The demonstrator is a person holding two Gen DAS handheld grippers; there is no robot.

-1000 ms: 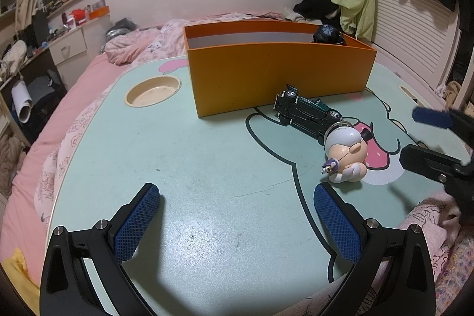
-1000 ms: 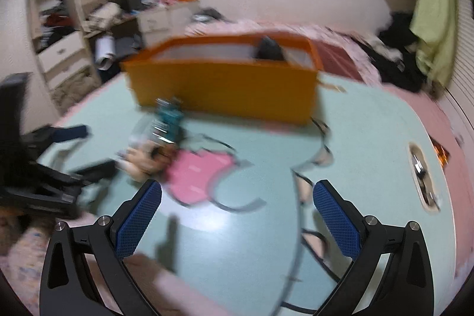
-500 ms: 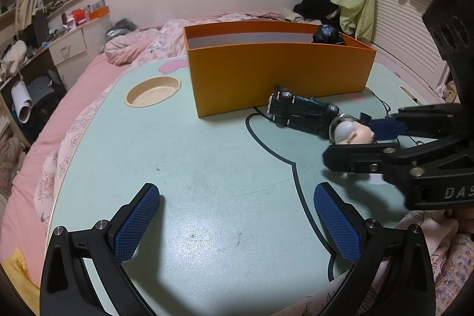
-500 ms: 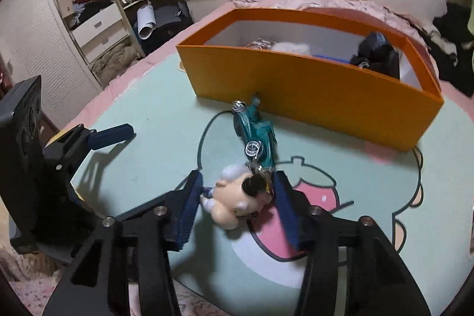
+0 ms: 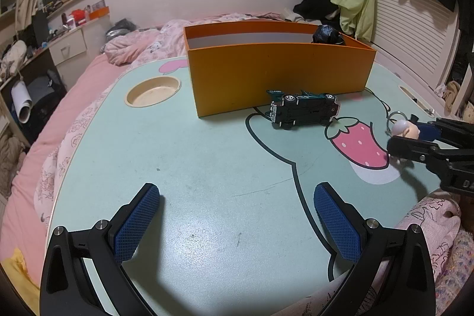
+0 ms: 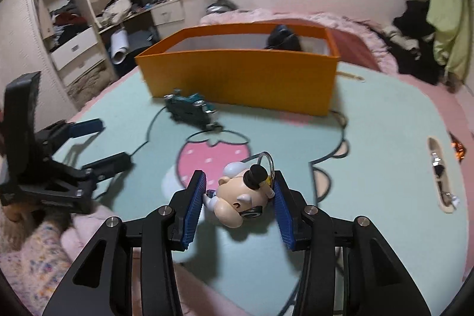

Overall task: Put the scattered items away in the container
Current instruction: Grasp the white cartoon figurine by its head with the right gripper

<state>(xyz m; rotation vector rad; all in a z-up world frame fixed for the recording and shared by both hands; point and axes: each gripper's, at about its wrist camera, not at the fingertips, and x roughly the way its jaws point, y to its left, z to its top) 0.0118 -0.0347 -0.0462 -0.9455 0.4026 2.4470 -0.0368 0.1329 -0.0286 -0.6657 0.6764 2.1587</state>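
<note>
Right claw (image 6: 238, 205): clenched on a small figurine keychain (image 6: 241, 197), blue pads pressed to either side of it, metal ring uppermost; the piece was held just above the mint-green bench (image 6: 385, 138), over the edge of a printed strawberry (image 6: 213, 159). Left claw (image 5: 234, 215): released, jaws wide apart, nothing between them, hovering low over bare bench surface. Ahead of the left claw: an orange container (image 5: 278, 79), open-topped, standing on the bench, with a black crumpled object (image 5: 327, 34) showing above its far right rim. Between both claws and the container: a dark green toy car (image 5: 302, 108) lying on its side, wheels outward, close to the container's front wall, partly barring the direct way from the right claw to that wall. Left of the container: a round recessed cup holder (image 5: 153, 91) set in the bench. Beyond the bench: a pink bed (image 5: 89, 96) with rumpled quilt. Right wrist view alone showed the grip on the figurine plainly, also a slot (image 6: 441, 176) in the bench to that claw's right. Left wrist view alone showed the cup holder; it gave the figurine only as a partly hidden head between the right claw's fingers.
</note>
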